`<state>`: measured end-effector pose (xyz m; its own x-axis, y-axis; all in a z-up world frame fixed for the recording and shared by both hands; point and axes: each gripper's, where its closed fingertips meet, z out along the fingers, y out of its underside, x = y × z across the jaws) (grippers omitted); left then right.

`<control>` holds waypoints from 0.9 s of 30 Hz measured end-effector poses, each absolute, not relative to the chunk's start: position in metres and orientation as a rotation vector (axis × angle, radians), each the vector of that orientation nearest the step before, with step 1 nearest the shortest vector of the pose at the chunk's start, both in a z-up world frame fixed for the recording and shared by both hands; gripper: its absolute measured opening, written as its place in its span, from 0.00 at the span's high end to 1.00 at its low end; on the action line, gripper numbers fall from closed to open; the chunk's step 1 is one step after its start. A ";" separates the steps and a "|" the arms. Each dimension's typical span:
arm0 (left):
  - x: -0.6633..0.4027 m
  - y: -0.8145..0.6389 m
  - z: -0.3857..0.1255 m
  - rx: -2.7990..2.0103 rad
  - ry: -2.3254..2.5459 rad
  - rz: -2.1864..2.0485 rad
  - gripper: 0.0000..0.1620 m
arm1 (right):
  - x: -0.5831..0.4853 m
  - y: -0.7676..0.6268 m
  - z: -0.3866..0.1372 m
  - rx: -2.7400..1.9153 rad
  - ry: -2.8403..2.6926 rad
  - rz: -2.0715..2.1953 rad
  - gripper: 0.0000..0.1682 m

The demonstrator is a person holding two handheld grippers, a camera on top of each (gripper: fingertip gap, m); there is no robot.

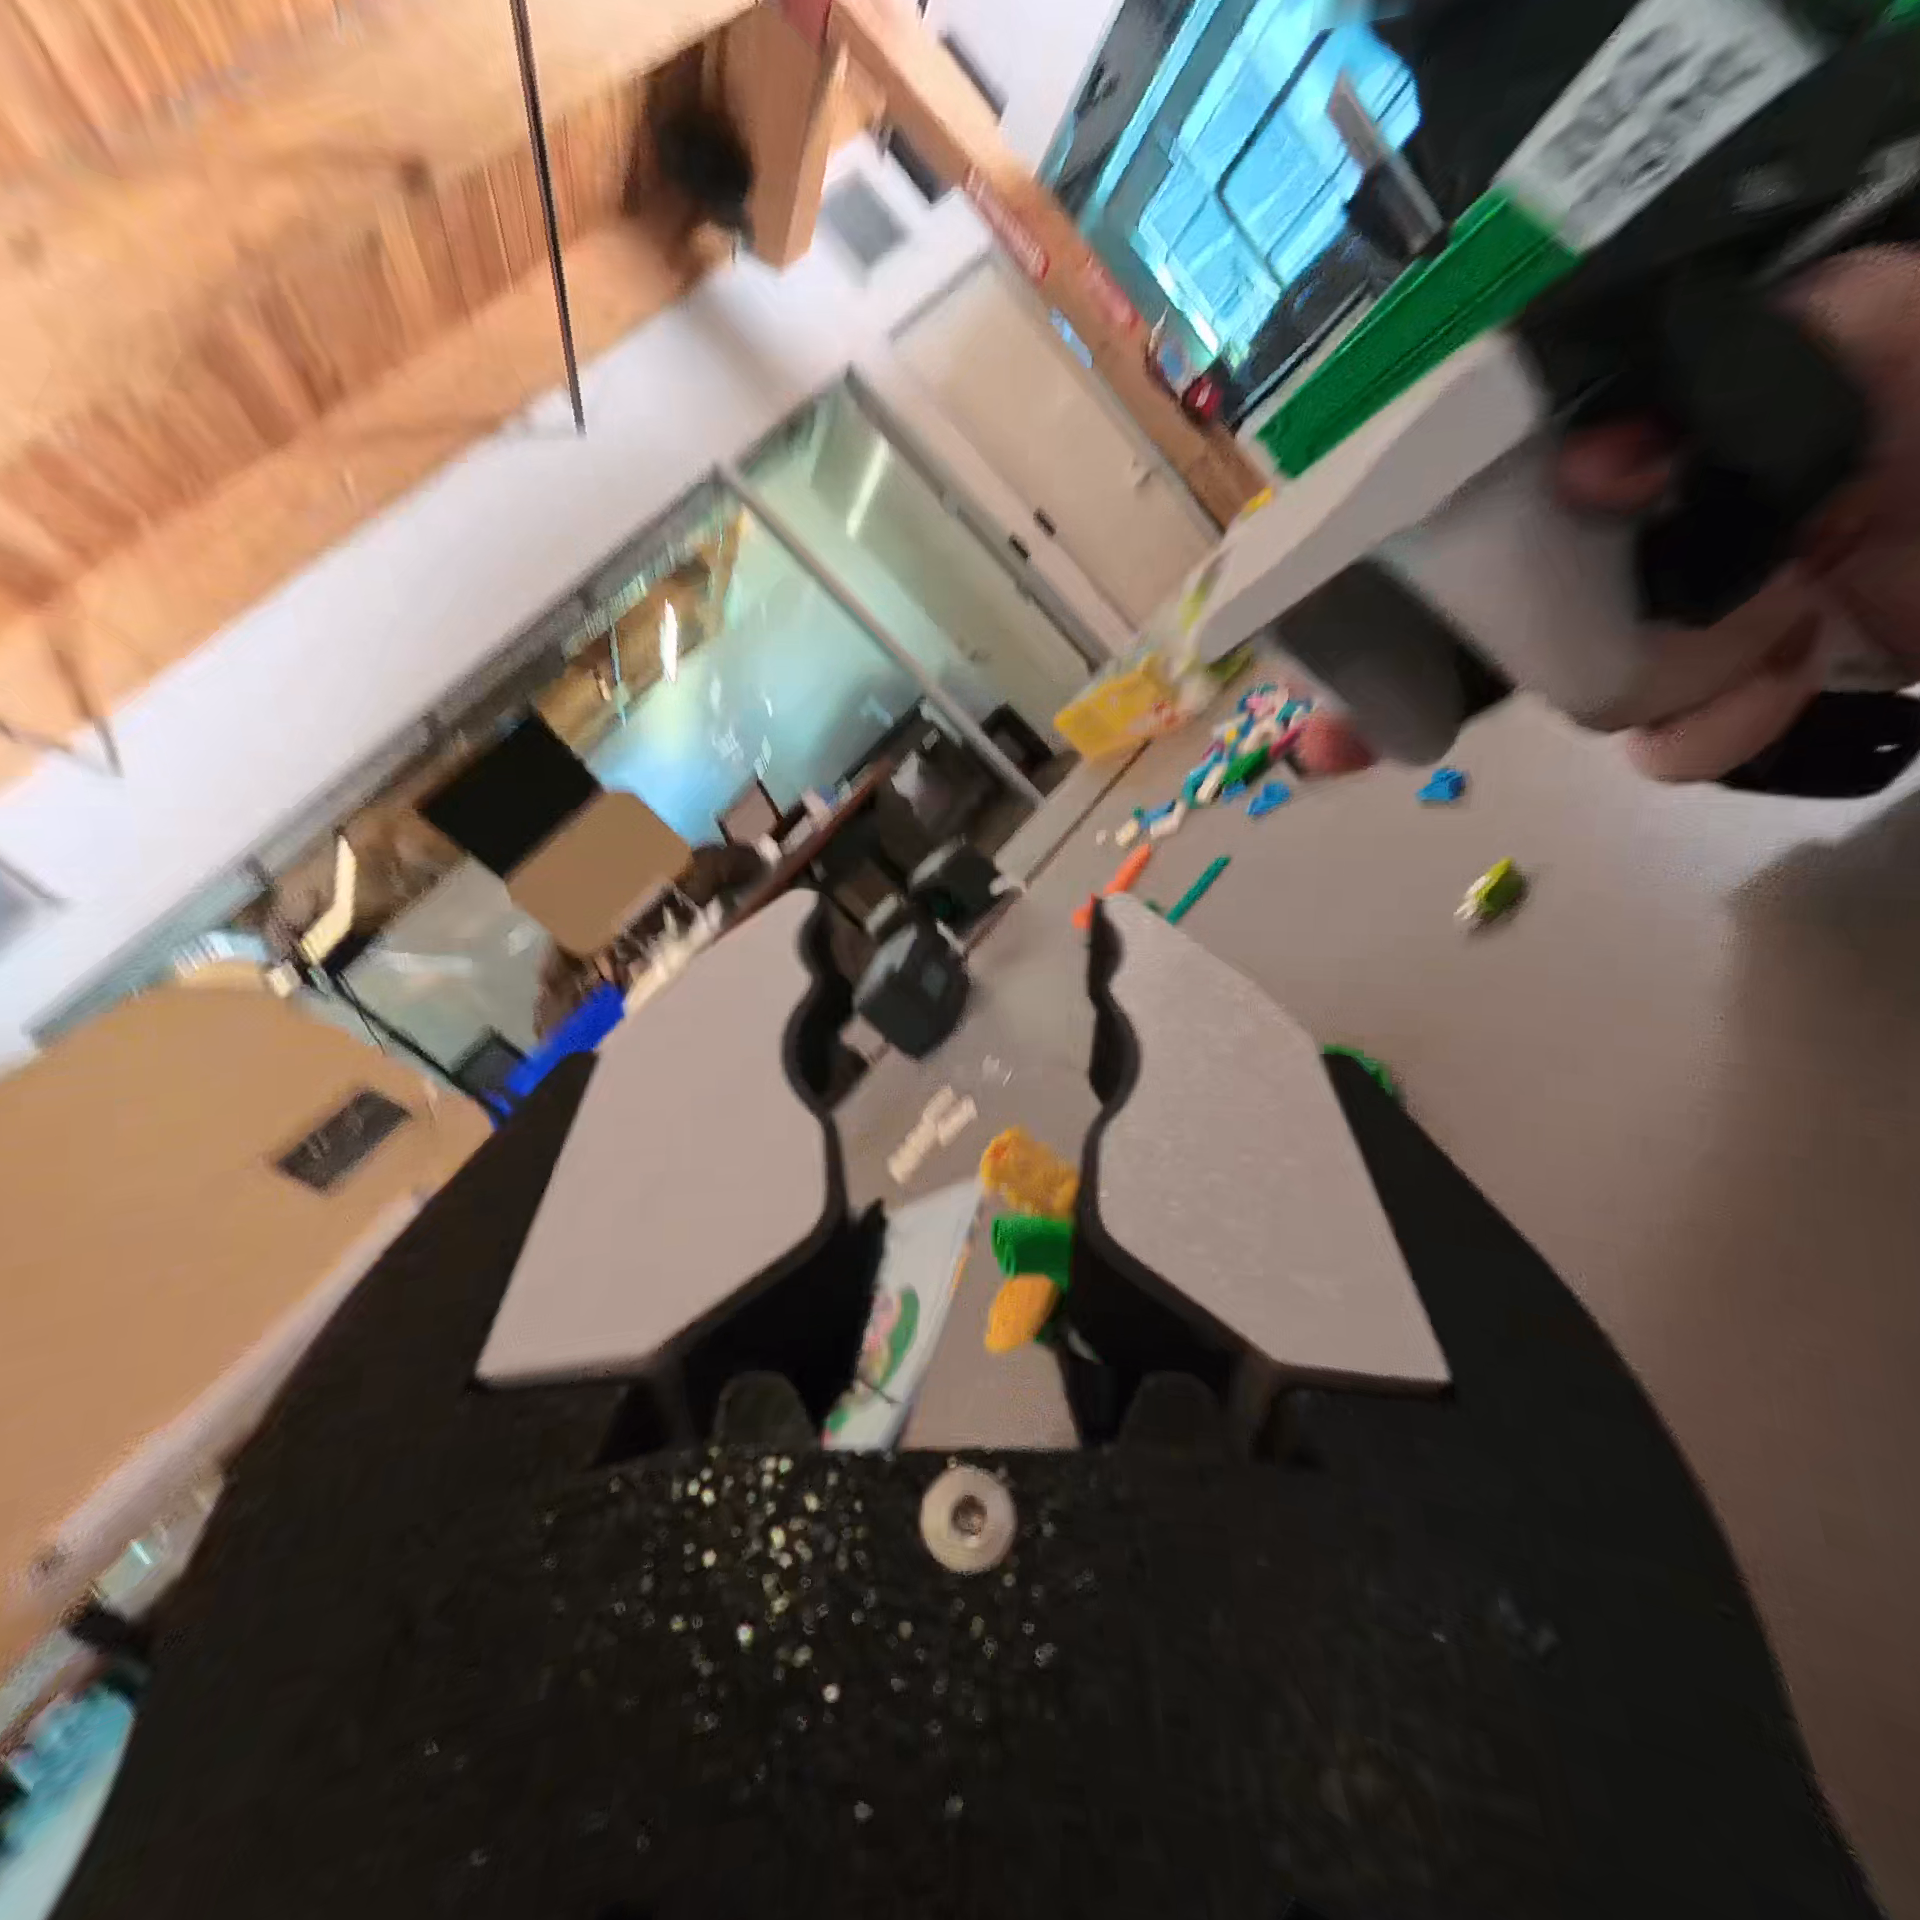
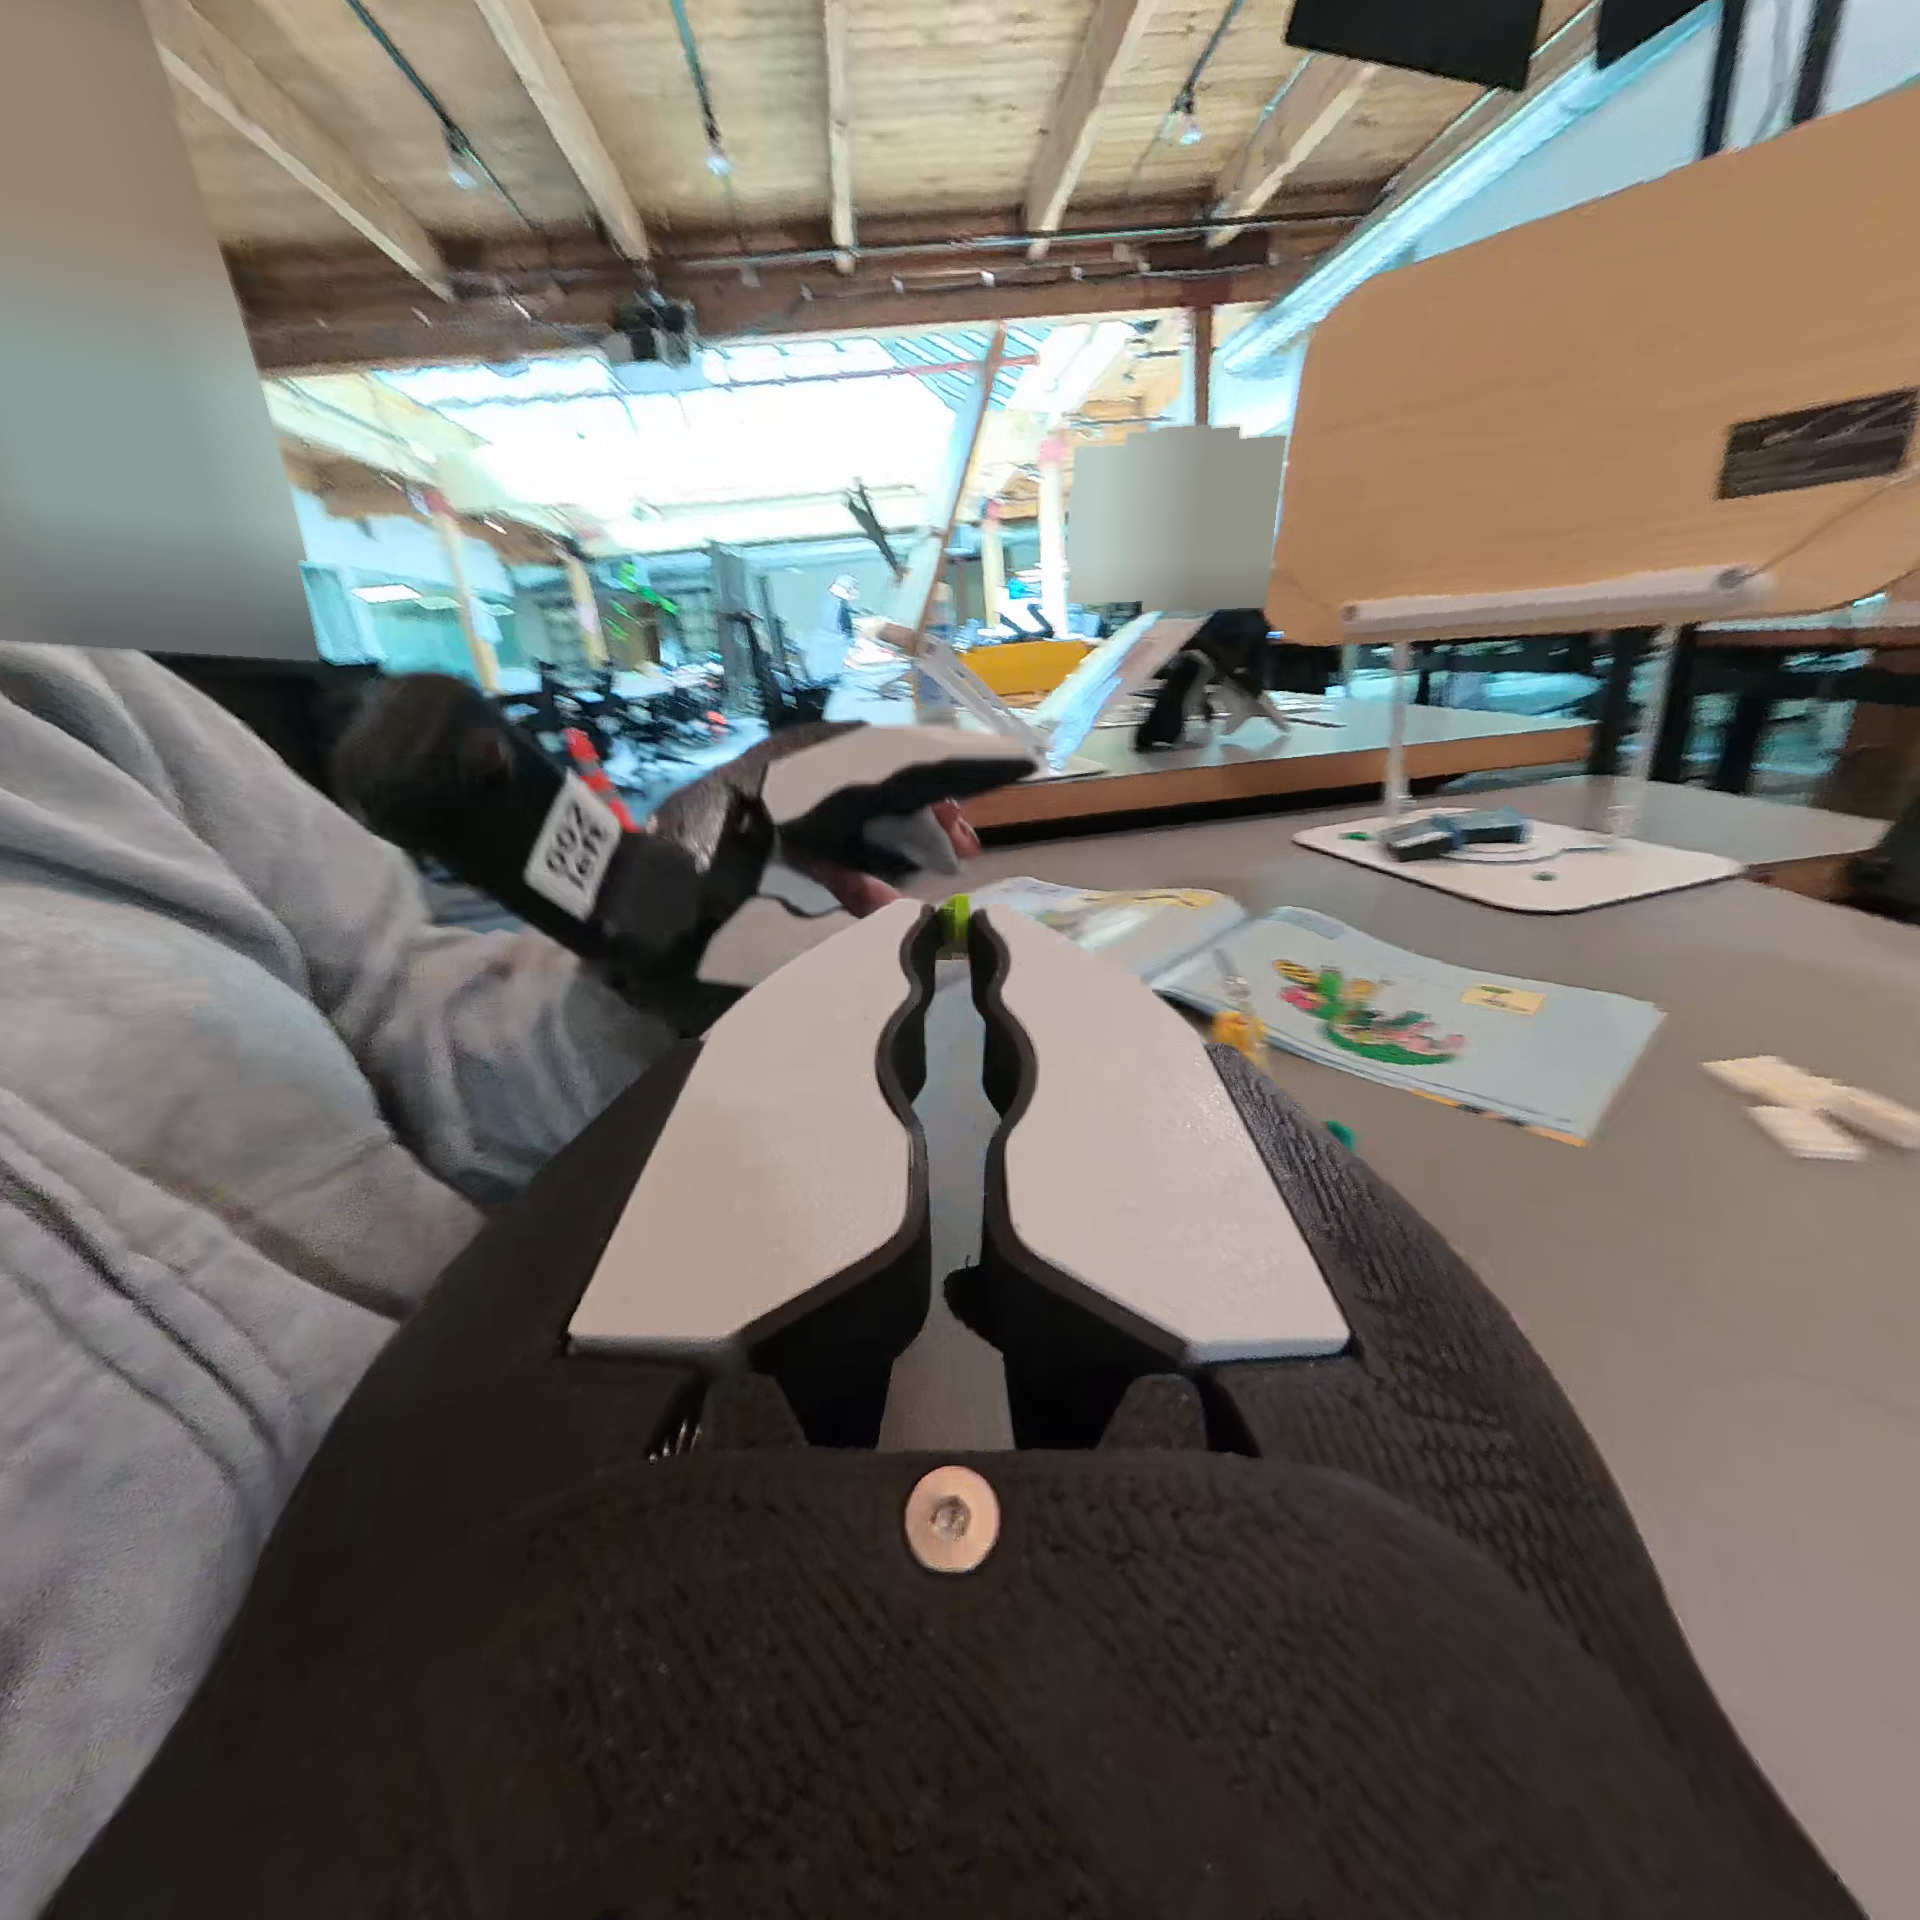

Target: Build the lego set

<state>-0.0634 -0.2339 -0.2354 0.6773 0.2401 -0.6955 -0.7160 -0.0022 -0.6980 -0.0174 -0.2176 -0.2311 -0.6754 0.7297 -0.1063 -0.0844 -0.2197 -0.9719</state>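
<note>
My right gripper (image 2: 951, 935) is shut on a small lime green piece (image 2: 951, 920) at its fingertips, above the grey table (image 2: 1558, 1299). My left gripper (image 1: 956, 925) is open and empty, tilted over the table. Below it lie a yellow and green lego assembly (image 1: 1029, 1247) and an open instruction booklet (image 1: 914, 1309). The booklet (image 2: 1403, 1018) also shows in the right wrist view, right of the right gripper. The left gripper (image 2: 894, 779) shows there too, hand-held beyond and left of the right tips. The left wrist view is blurred.
A pile of loose bricks (image 1: 1247, 748) and a yellow box (image 1: 1122, 707) lie at the far end. Blue pieces (image 1: 1444, 784), a lime piece (image 1: 1496, 894) and white bricks (image 1: 935, 1132) are scattered. A wooden board on a white stand (image 2: 1507, 862) is at the right. A grey sleeve (image 2: 208, 1039) is at the left. The grippers' ends are close to 5 cm from one another.
</note>
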 end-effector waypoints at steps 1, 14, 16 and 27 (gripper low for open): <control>-0.077 -0.234 -0.238 -1.437 0.373 0.746 0.64 | -0.020 -0.211 -0.232 -0.772 -1.487 1.877 0.97; -0.118 -0.231 -0.304 -1.913 0.045 0.206 0.73 | -0.038 -0.160 -0.242 -0.797 -1.270 1.385 0.98; -0.117 -0.230 -0.306 -1.921 0.052 0.211 0.77 | -0.038 -0.157 -0.243 -0.807 -1.262 1.374 0.98; -0.114 -0.227 -0.318 -1.976 0.105 0.271 0.78 | -0.041 -0.153 -0.244 -0.828 -1.253 1.361 0.97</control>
<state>-0.1142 -0.2267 -0.3182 0.9701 0.0495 -0.2376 -0.1972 -0.4101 -0.8905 -0.0409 -0.1534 -0.2435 -0.2002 0.9667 0.1596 -0.2390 0.1097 -0.9648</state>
